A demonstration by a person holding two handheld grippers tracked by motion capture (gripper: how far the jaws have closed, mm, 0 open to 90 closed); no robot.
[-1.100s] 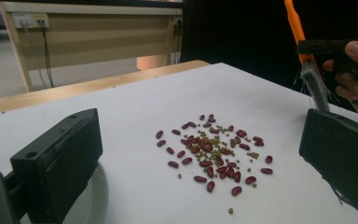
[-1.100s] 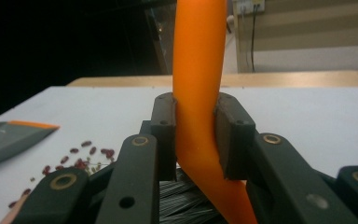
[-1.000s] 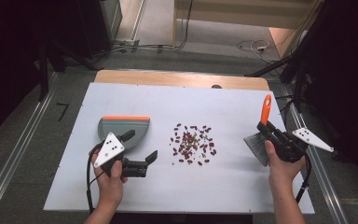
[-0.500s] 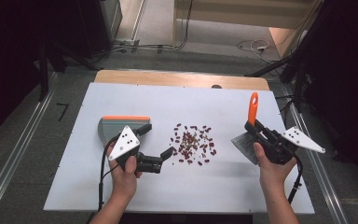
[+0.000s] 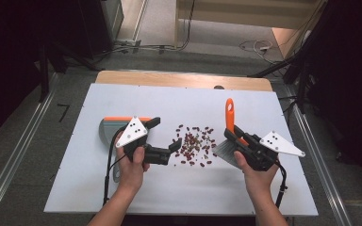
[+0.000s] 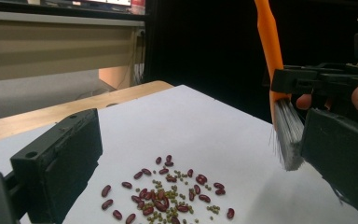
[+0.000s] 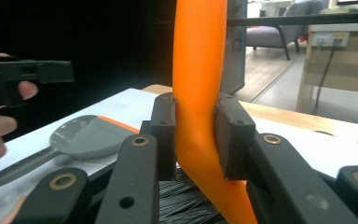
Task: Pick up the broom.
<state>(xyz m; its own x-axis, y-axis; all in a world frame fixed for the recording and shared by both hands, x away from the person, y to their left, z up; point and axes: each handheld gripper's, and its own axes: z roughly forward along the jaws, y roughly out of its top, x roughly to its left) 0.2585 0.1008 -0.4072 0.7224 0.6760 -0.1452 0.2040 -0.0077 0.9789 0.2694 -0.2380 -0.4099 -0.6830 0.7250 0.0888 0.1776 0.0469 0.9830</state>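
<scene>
My right gripper [image 5: 238,141] clenches the brush [image 5: 229,134]; I should sweep the beans [image 5: 194,145] gently toward frame-left dustpan [image 5: 111,128], left gripper [image 5: 162,139] open

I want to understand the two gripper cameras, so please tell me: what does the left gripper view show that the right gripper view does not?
The left gripper view shows the pile of beans on the white table, and the brush's grey bristles from the side. The right gripper view shows the grey dustpan lying on the table, and the right gripper shut on the orange handle. Both show the brush, the table, and the opposite hand's gripper.
</scene>
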